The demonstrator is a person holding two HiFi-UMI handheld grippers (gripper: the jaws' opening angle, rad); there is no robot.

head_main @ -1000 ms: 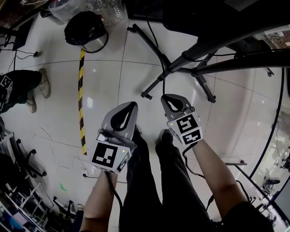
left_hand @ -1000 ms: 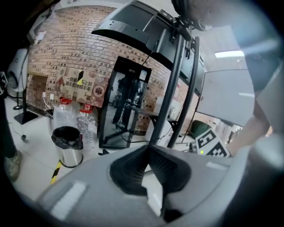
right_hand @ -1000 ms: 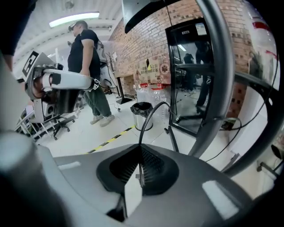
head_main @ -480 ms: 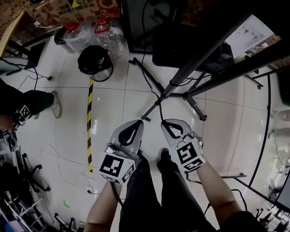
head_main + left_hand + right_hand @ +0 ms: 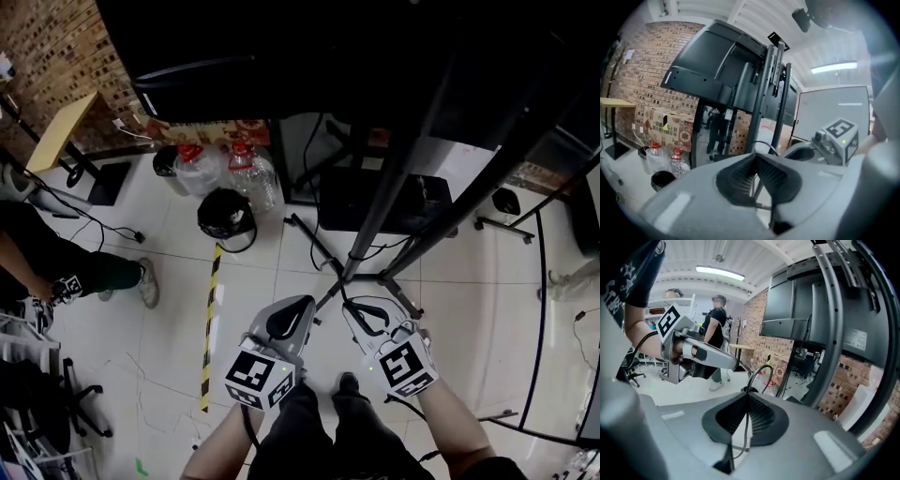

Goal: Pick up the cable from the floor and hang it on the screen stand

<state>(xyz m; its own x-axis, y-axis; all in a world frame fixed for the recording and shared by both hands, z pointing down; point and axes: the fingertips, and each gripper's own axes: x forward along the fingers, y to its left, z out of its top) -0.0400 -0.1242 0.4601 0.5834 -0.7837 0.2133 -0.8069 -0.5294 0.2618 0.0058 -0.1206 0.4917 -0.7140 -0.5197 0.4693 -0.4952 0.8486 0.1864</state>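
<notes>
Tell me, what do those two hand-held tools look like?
The left gripper and right gripper match: smooth grey shells, black ribbed pads, a white cube with black square markers at the rear, a black lead trailing back. The forearms are bare.

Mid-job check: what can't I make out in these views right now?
- Cable far end: right gripper view, drops behind the body of the right gripper.
- Screen stand top: head view, merges into the dark screen.
- Floor underfoot: head view, covered by the person's legs.

Two water bottles (image 5: 250,174) stand beside a black bin (image 5: 225,217), near striped floor tape (image 5: 210,328).
</notes>
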